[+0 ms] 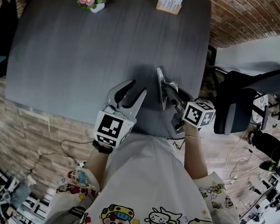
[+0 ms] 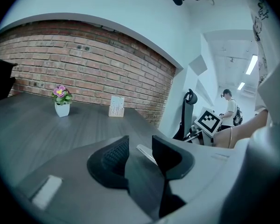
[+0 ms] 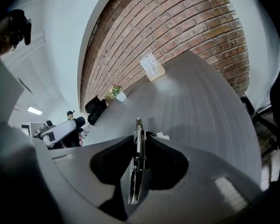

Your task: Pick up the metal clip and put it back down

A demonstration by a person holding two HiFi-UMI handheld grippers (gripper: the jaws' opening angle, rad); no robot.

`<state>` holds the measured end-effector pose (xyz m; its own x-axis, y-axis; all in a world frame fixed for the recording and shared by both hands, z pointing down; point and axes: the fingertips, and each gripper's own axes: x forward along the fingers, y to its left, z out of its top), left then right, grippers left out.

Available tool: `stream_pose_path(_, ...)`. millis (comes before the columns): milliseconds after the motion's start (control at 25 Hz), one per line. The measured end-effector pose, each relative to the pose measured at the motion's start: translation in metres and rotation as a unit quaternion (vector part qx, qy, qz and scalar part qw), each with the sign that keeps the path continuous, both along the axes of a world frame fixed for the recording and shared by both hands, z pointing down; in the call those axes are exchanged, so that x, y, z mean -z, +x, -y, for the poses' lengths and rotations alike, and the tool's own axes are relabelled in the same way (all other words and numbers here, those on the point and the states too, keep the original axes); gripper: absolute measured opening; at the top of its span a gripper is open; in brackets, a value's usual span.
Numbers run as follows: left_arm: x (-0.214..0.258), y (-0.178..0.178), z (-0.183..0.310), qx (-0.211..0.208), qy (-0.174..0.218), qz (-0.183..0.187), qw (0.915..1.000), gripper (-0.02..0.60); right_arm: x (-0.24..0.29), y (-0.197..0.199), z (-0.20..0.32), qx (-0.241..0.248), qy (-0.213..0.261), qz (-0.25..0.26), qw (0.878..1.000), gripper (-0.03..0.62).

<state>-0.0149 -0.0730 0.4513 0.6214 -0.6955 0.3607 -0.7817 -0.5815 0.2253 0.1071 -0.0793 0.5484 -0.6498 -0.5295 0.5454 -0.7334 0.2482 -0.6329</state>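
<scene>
Metal clip (image 1: 161,85), a flat silver strip standing on edge, runs lengthwise away from the person, with its free tip toward the far edge of the dark grey wooden table (image 1: 74,55). At left, the white left gripper (image 1: 136,89) hovers just beside it, jaws apart with nothing between them. At right, the right gripper (image 1: 173,93) has its black pads (image 3: 163,160) pressed on the clip's near end, which they hide from above. Whether the clip touches the tabletop cannot be told.
</scene>
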Motion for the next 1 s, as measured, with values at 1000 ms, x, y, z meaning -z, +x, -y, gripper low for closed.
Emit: stream_pose_path(1000, 0.077, -0.009, 0.005, 0.010, 0.094, -0.003, 0.9955, 0.138, 0.126, 0.007, 0.013, 0.015, 0.176, -0.031, 0.984, 0.087)
